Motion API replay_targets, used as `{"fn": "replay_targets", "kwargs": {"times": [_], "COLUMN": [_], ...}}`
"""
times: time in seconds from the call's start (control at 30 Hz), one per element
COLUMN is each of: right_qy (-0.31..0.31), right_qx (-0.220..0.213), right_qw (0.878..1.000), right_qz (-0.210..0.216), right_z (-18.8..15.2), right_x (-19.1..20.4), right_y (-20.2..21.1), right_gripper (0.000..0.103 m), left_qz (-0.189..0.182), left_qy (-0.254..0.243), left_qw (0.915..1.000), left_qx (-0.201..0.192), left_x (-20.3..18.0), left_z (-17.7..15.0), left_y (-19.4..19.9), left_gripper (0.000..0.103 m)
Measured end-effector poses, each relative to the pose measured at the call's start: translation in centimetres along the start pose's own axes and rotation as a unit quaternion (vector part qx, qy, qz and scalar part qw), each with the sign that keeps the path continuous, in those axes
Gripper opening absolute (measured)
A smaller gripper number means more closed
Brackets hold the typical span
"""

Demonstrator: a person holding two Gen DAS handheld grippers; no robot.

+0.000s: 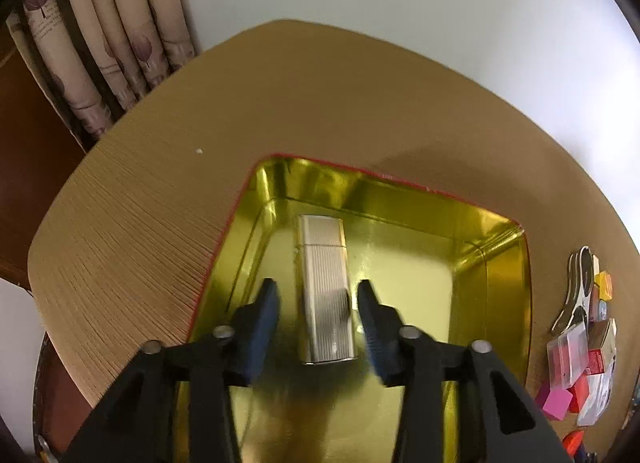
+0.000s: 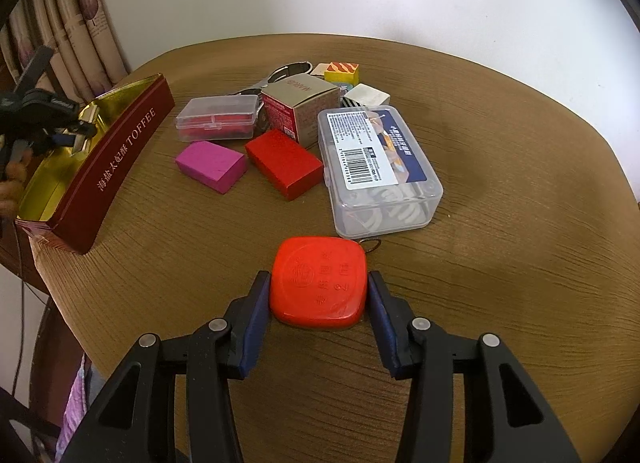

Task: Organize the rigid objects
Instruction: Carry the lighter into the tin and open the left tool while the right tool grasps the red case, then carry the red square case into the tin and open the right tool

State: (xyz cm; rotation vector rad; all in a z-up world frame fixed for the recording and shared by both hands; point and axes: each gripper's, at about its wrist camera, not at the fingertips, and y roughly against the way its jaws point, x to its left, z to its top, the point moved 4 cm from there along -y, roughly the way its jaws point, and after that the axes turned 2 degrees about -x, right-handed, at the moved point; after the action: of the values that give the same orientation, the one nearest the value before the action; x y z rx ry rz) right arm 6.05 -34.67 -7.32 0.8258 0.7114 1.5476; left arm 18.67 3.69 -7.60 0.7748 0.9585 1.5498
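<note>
Your left gripper [image 1: 318, 299] hangs open over the silver lighter [image 1: 326, 291] in the tin [image 1: 400, 191]. Your right gripper [image 2: 318, 289] clamps the red tape measure [image 2: 318, 283]

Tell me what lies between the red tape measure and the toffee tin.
Nothing: in the right wrist view, only bare table separates the red tape measure from the toffee tin.

Left wrist view: close, steep look down into gold-lined tin [image 1: 492, 247]. Right wrist view: low, forward across surface [image 2: 500, 223], near. Shared: tin [image 2: 120, 151], box clutter [image 1: 580, 363].
</note>
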Motion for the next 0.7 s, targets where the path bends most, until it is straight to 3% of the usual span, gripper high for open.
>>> {"fn": "replay_targets", "kwargs": {"times": [0.23, 0.43, 0.7], "right_qy": [0.001, 0.0, -0.002], "right_qx": [0.0, 0.001, -0.004], "right_qw": [1.0, 1.0, 1.0], "right_qz": [-0.002, 0.0, 0.003], "right_z": [0.0, -0.1, 0.1], "right_x": [0.0, -0.1, -0.1], "right_y": [0.0, 0.0, 0.3], "right_gripper": [0.044, 0.044, 0.044], "left_qz": [-0.049, -0.09, -0.069], "left_qy": [0.03, 0.079, 0.149], "left_qw": [0.9978, 0.9906, 0.9805], "left_qx": [-0.033, -0.066, -0.108], "left_x": [1.3, 3.0, 7.2], "left_z": [-1.2, -5.4, -11.0], "left_y": [4.1, 8.9, 14.0], "left_gripper": [0.047, 0.048, 0.048]}}
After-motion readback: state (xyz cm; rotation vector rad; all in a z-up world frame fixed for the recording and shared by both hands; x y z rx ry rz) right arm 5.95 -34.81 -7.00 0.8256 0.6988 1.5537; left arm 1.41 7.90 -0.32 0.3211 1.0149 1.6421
